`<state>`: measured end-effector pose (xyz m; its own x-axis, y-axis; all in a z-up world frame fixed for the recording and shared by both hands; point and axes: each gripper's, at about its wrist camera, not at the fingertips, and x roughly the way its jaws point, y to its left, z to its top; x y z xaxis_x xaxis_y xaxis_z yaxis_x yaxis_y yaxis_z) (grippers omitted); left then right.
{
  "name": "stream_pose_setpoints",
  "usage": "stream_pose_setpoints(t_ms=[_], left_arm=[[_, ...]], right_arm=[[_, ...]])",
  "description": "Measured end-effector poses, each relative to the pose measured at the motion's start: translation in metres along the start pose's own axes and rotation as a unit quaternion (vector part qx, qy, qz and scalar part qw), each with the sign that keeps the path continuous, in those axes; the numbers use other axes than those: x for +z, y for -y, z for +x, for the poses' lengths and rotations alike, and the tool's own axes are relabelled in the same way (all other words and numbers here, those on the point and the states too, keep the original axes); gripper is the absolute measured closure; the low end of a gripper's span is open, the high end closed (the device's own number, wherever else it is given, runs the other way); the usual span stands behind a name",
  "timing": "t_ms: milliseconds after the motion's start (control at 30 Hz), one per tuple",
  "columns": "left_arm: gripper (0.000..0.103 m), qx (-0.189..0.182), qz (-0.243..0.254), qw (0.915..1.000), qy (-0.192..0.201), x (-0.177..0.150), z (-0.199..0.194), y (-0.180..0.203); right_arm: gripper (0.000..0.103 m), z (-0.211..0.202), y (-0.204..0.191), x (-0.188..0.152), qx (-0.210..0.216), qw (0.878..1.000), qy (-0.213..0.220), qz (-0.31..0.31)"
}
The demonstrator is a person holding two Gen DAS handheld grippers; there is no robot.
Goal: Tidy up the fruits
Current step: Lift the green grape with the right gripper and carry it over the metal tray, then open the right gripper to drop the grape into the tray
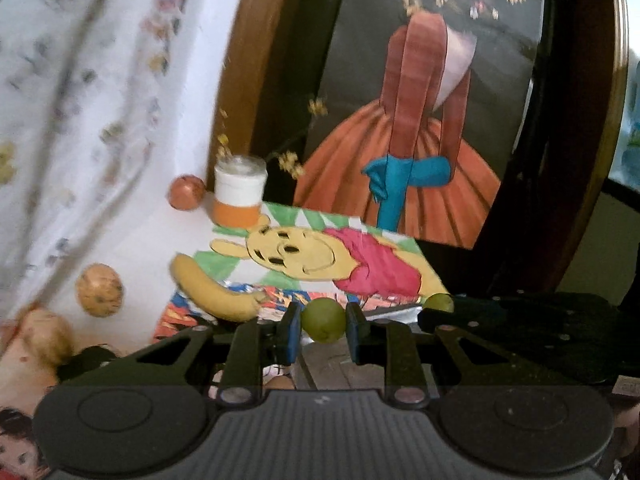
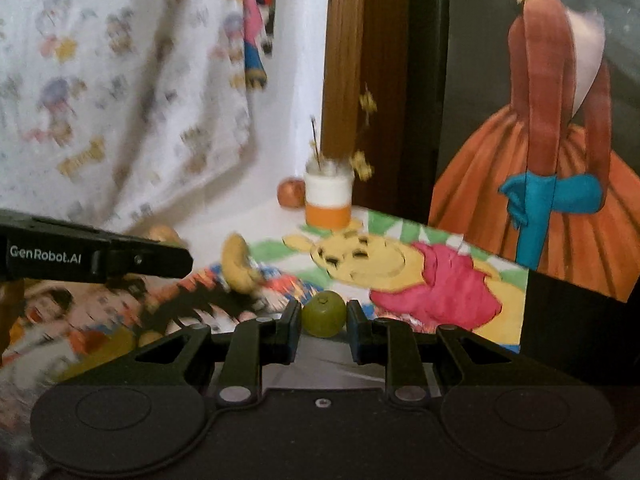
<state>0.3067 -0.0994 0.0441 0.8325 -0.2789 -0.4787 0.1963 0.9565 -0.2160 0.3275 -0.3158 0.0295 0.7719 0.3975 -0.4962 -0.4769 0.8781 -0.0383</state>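
At lower centre of each wrist view, a lime sits clenched between the jaws, left gripper (image 1: 323, 322) on lime (image 1: 323, 319), right gripper (image 2: 323, 320) on lime (image 2: 323, 318), with the banana (image 1: 216, 292) up-left, lying lengthwise.

Bare white tabletop (image 1: 132, 240) left of the banana (image 1: 212, 292); jar (image 1: 239, 190) and framed painting (image 1: 420, 120) across the back.
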Motion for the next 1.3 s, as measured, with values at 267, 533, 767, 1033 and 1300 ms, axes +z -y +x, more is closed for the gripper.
stream_pose_setpoints(t_ms=[267,533,767,1033,1300], left_arm=[[0.077,-0.015,0.018,0.9984,-0.051,-0.015,0.066,0.0],[0.077,-0.013,0.023,0.9967,-0.077,-0.021,0.09,-0.002],[0.077,-0.015,0.014,0.9954,-0.094,-0.023,0.097,-0.003],[0.076,-0.012,-0.001,0.9952,-0.097,-0.023,0.097,-0.006],[0.032,-0.002,-0.024,0.9972,-0.07,-0.015,0.074,-0.004]], right_arm=[[0.077,0.053,0.019,-0.014,0.02,0.998,-0.057,-0.022],[0.077,0.074,0.022,-0.015,0.017,0.994,-0.095,-0.041],[0.077,0.079,0.022,-0.016,0.014,0.993,-0.108,-0.035],[0.071,0.072,0.025,-0.018,0.008,0.994,-0.107,-0.026],[0.05,0.042,0.03,-0.02,-0.011,0.997,-0.074,0.0]])
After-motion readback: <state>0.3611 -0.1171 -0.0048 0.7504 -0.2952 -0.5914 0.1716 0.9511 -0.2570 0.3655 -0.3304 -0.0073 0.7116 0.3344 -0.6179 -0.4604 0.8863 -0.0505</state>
